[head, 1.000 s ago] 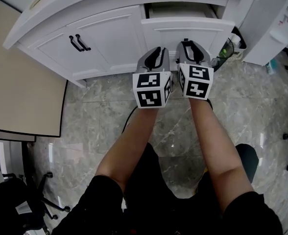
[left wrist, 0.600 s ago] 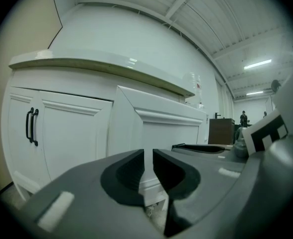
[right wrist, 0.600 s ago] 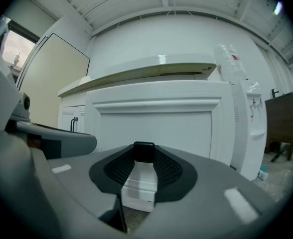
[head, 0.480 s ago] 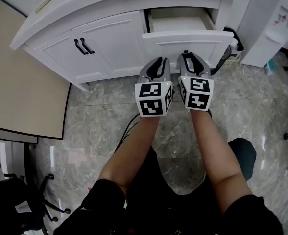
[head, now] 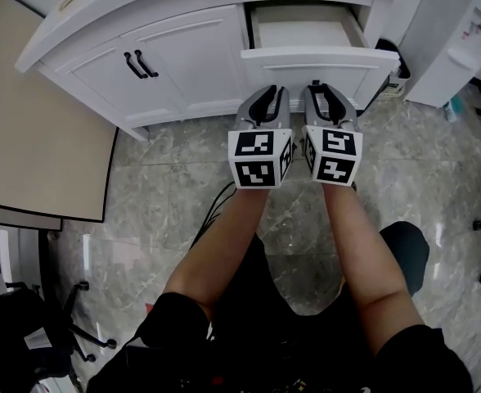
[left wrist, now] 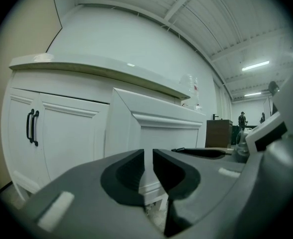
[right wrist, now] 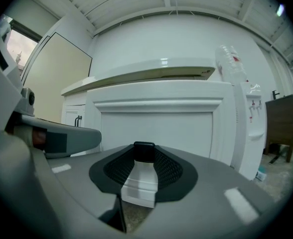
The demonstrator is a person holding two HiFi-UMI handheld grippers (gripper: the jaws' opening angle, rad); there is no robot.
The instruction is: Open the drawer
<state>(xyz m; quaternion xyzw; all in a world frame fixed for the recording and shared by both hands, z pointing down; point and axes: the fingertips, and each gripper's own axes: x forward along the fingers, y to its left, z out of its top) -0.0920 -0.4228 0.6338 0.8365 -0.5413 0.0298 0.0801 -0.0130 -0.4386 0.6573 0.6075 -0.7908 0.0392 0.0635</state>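
Jutting past cabinet [head: 183,64] edge, drawer [head: 321,58]; right fingers [right wrist: 175,169] seemingly grip handle [right wrist: 144,152].

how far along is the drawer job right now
Done: the drawer already stands well out of the white cabinet, and its inside shows from above. In hand: the right gripper has the drawer's black handle between its jaws, seemingly gripped. The left gripper hangs beside it, jaws a slit apart and empty. Left: perhaps a little more pull, then letting go.
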